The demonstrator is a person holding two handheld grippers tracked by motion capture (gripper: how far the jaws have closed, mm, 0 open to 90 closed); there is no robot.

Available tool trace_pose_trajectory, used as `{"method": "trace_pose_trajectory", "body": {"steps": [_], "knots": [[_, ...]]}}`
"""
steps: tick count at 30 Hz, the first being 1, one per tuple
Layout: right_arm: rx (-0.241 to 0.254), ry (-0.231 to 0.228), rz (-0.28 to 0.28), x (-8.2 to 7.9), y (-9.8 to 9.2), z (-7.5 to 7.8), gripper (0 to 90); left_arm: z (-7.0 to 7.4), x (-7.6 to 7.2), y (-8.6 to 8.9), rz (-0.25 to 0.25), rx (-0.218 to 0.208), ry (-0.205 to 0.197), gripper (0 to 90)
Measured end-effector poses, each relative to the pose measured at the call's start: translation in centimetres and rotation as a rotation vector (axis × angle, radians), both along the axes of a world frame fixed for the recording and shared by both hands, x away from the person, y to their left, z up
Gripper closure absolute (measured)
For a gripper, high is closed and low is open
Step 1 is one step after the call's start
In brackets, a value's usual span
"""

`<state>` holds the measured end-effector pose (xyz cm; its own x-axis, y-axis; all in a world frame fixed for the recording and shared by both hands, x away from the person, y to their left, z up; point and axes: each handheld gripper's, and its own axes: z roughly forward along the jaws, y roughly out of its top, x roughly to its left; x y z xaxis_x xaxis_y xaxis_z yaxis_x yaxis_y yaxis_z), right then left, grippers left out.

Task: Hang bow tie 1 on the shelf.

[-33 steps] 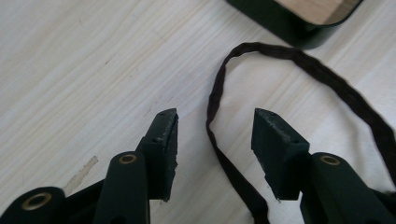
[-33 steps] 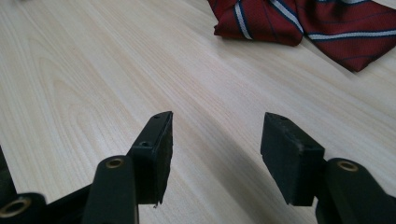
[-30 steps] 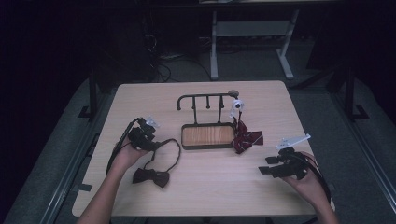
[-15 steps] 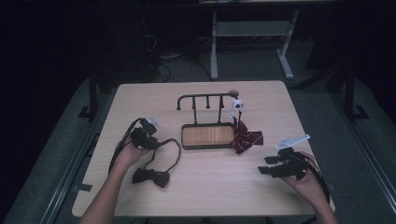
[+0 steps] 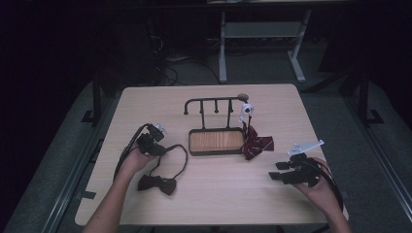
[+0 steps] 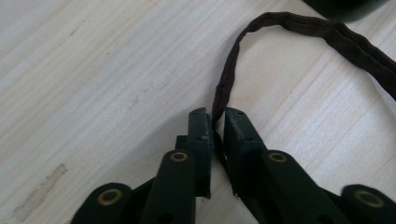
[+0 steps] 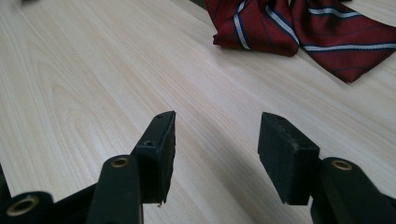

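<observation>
Strap point(image 6: 223, 91) of dark bow tie point(image 5: 156, 183) sits pinched in left gripper point(image 6: 215, 114), whose jaws have just been closing; loop arcs up-right from there, bow lies nearer the person. Right gripper point(image 7: 217, 135) is agape, empty, well apart, near the striped red tie point(image 7: 303, 25).

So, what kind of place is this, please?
Probably a lab or studio set up for recording, not a home: one light wooden table stands lit in a dark room, a grey metal frame on legs stands behind it, and black cables lie on the grey floor.
</observation>
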<state>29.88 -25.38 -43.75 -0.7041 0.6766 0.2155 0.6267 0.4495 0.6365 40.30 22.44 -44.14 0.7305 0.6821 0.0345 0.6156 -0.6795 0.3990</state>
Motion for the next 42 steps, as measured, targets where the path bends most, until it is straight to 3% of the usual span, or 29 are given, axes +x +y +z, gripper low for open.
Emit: {"method": "trace_pose_trajectory", "body": {"steps": [3,9,27,42], "knots": [[0.001,0.003,-0.002,0.0,0.0,0.0,46.4,0.1,0.0,0.0,-0.013,0.012,0.015,89.1],[0.003,-0.001,0.000,0.0,0.1,0.0,46.4,0.8,-0.1,0.1,-0.036,0.015,0.019,89.5],[0.016,0.015,-0.026,0.2,-0.2,-0.4,46.0,2.8,-1.4,0.3,-0.079,-0.061,0.018,89.5],[0.008,0.005,-0.054,0.2,-0.5,-0.7,40.3,5.1,-2.5,0.0,-0.139,-0.041,0.000,89.6]]}}
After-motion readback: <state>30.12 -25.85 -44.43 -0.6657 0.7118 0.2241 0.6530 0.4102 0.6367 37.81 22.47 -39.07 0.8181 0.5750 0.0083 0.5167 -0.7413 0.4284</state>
